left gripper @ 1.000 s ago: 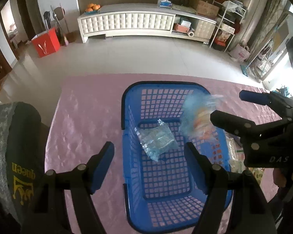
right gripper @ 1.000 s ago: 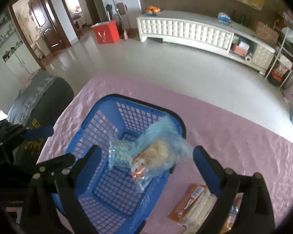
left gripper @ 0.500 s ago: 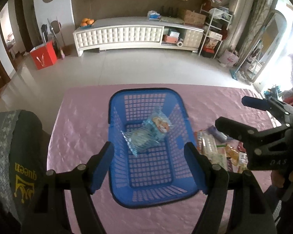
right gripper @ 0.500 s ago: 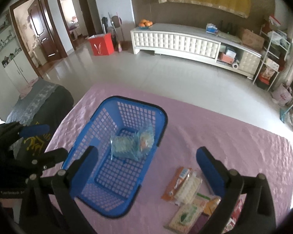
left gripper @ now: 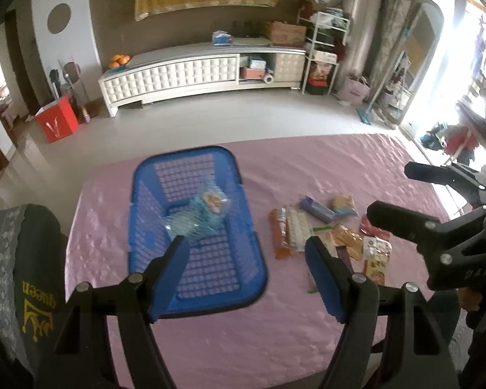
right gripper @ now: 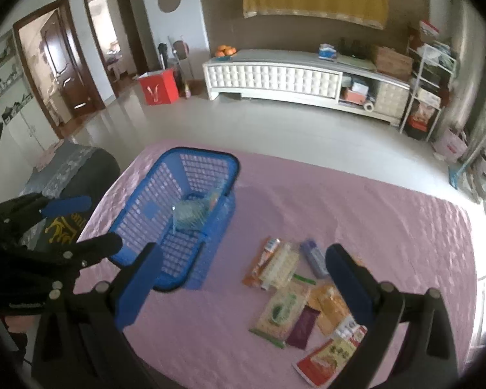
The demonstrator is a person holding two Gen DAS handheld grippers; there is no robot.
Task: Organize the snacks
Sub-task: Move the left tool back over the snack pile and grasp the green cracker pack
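Snacks are what we're sorting, and we've only made a start: two packets (left gripper: 199, 215) sit in the blue basket (left gripper: 191, 296), both in clear bluish wrap, one showing an orange and white picture, lying together toward the far half of the basket floor, while the near half is bare mesh. Everything else waits out on the pink tablecloth (left gripper: 307, 168). Just to the right of the basket we see the loose pile (right gripper: 303, 291): a long orange packet (right gripper: 263, 261) beside a pale ridged one (right gripper: 280, 267), a small blue packet (right gripper: 314, 256) behind them, a green and white packet (right gripper: 280, 311) nearer us, a dark purple one (right gripper: 304, 327), some orange-yellow ones (right gripper: 329, 306), and a red and white packet (right gripper: 327, 361) closest to the table edge. We judge most of the job is left, roughly eight or nine packets against two put away. Our left gripper (left gripper: 248, 274) hangs above the near end of the basket with its blue pads spread wide and nothing between them. Our right gripper (right gripper: 243, 287) sits above the gap between basket and pile, pads wide apart too, empty. Further out, a dark chair back (left gripper: 19, 275) with a yellow crown print stands at the table's left side, and beyond the table runs grey floor to a long white cabinet (left gripper: 178, 74).
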